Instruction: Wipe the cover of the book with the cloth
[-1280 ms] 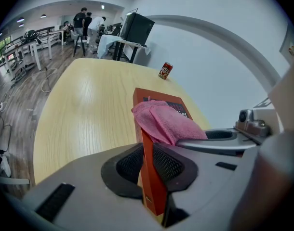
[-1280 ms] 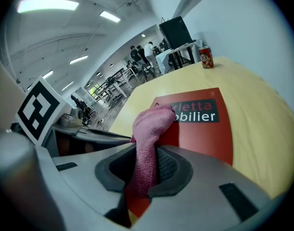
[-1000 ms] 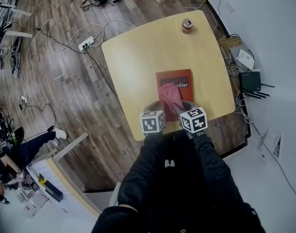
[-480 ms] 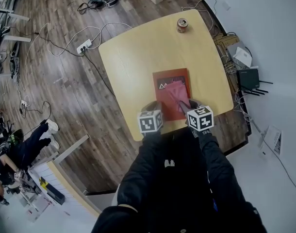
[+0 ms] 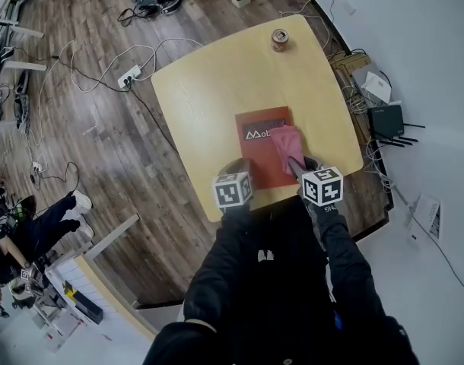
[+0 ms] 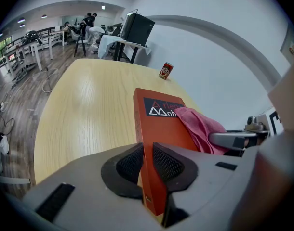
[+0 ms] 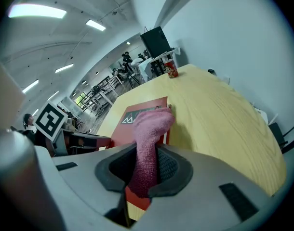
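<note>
**A:** What are the tongs doing, nearest first?

**B:** The left gripper (image 6: 147, 163) has its jaws pressed onto the near left corner of the book (image 5: 261, 157), pinching its edge between the dark pads; the right gripper (image 7: 144, 170) has its jaws closed on a bunched end of the pink cloth (image 7: 150, 129), which rises out of them and flops forward.

**A:** And where does the cloth land?

**B:** On the right half of the red cover, touching it; it hides the end of the white print, so only the first letters show; the book itself lies flat near the table's near edge, between the two grippers.

**A:** What lies beyond?

**B:** Bare pale wood of the table (image 5: 209, 90); at its far edge, well apart from the book, a small red can (image 5: 279, 39) stands upright; past the table there is dark plank floor (image 5: 103, 150) with loose cables and a white power strip (image 5: 128, 75) to the left; a black router (image 5: 389, 120) sits on the floor by the white wall to the right.
</note>
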